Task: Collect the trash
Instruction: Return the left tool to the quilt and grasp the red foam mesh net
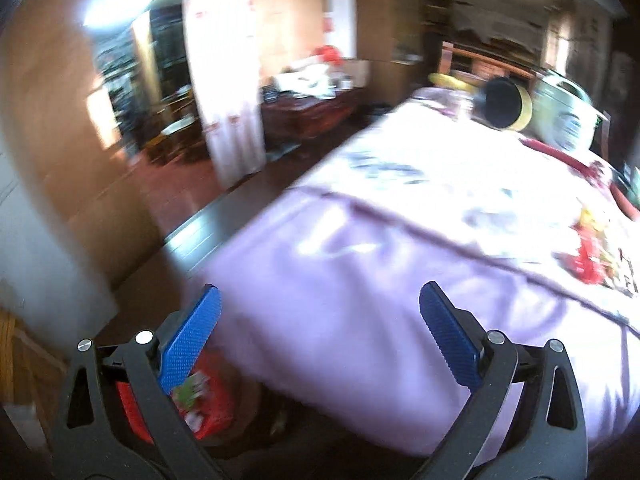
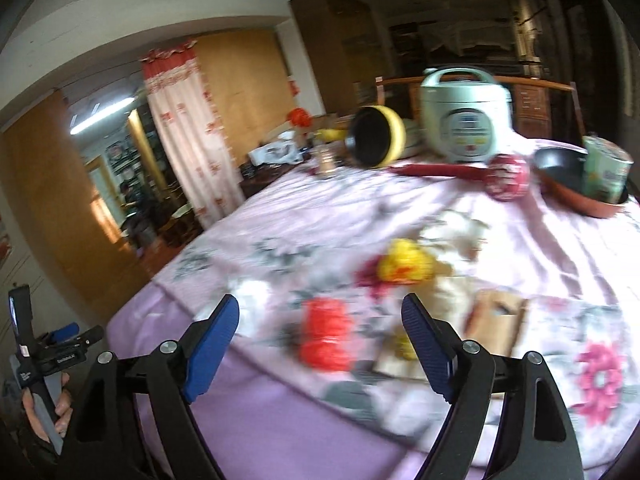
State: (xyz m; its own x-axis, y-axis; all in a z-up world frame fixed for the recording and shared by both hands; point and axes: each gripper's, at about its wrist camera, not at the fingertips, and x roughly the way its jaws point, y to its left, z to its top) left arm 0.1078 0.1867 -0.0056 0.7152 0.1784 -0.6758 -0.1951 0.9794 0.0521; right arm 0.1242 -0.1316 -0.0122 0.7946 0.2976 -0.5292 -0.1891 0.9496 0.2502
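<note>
Right now my right gripper (image 2: pixel 320 344) stands wide apart with nothing between its ribbed blue pads (image 2: pixel 212 350), poised over the near edge of a table draped in a soft lilac floral cloth (image 2: pixel 532 240). Blurred trash lies on that cloth ahead of the jaws: a crumpled red wrapper (image 2: pixel 326 334) between the pads at about 12 o'clock, a scrunched yellow wrapper (image 2: pixel 404 266) further up at 1 o'clock, and a flat brown paper piece (image 2: pixel 498 322) just beside the right pad at 2 o'clock. At the far edge I see a smooth, rounded white rice cooker (image 2: pixel 466 114), a black pan with a yellow rim (image 2: pixel 376 138) tipped on its side, and a terracotta dish (image 2: pixel 580 196) holding a greenish tin (image 2: pixel 606 170). At 8 o'clock a hand (image 2: pixel 48 412) holds the other tool. My left gripper (image 1: pixel 320 332) is equally spread and empty, its textured blue pads (image 1: pixel 188 340) framing the cloth's draped lilac side (image 1: pixel 340 300); a glossy red packet (image 1: pixel 208 404) shows low behind the left pad, too blurred to say what it rests on.
</note>
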